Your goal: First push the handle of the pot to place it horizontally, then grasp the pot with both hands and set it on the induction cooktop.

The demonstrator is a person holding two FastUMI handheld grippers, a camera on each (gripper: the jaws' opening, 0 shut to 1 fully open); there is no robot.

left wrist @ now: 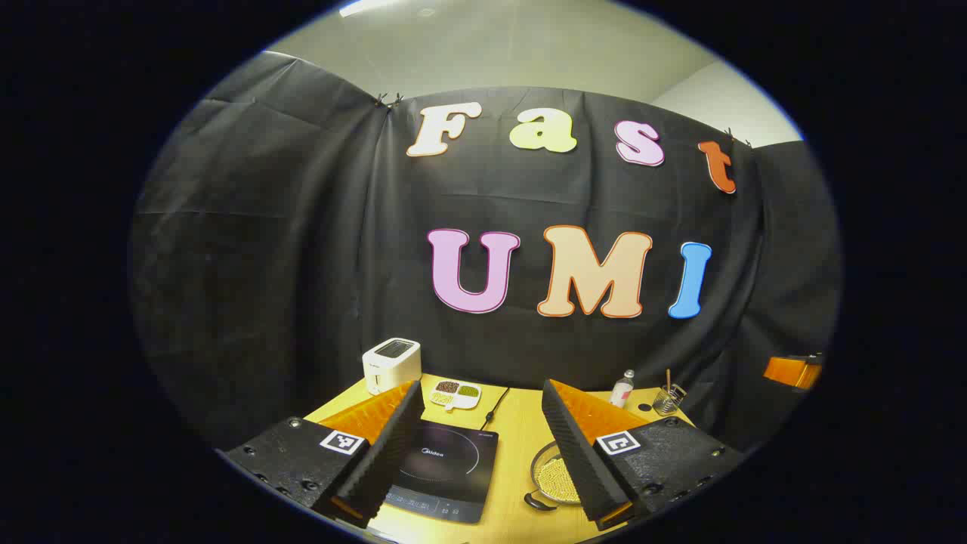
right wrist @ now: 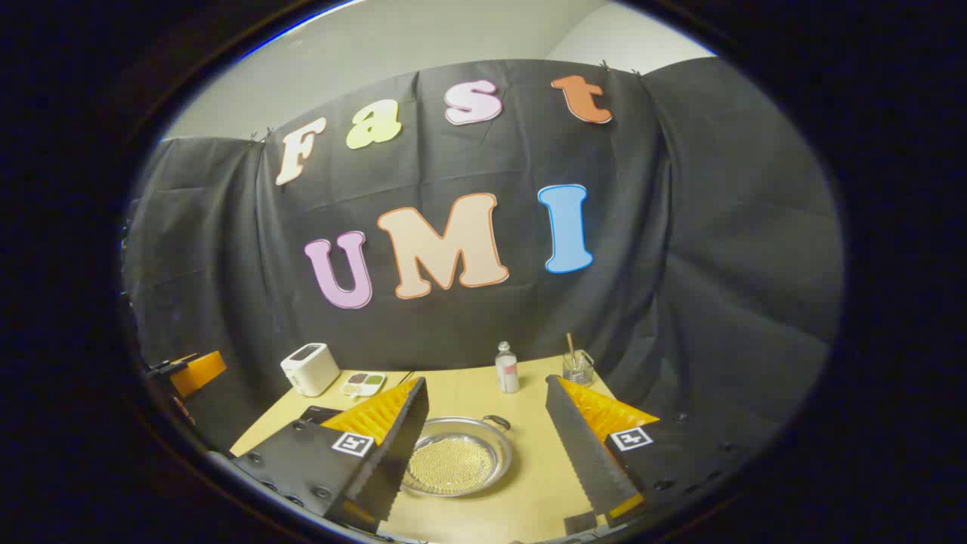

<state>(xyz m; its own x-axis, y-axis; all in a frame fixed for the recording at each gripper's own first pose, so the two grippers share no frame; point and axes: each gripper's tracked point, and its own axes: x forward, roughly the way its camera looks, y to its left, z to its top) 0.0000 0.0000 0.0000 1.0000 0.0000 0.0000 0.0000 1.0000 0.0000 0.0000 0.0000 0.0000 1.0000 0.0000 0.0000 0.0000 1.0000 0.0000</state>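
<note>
I am holding the left gripper (left wrist: 483,446) above the wooden table (left wrist: 517,431), jaws spread wide and gripping nothing. Between its fingers the induction cooktop (left wrist: 446,472) is lying toward 7 o'clock, and the pot (left wrist: 555,480) is sitting just beside it at 5 o'clock, a dark handle (left wrist: 538,501) poking toward me. The right gripper (right wrist: 487,446) is also gaping wide and empty. In its view the pot (right wrist: 457,457) is resting at 6 o'clock, another handle (right wrist: 496,419) pointing toward 1 o'clock. A toaster (right wrist: 310,369), a divided dish (right wrist: 364,384), a bottle (right wrist: 506,369) and a glass (right wrist: 578,368) are standing along the far edge.
</note>
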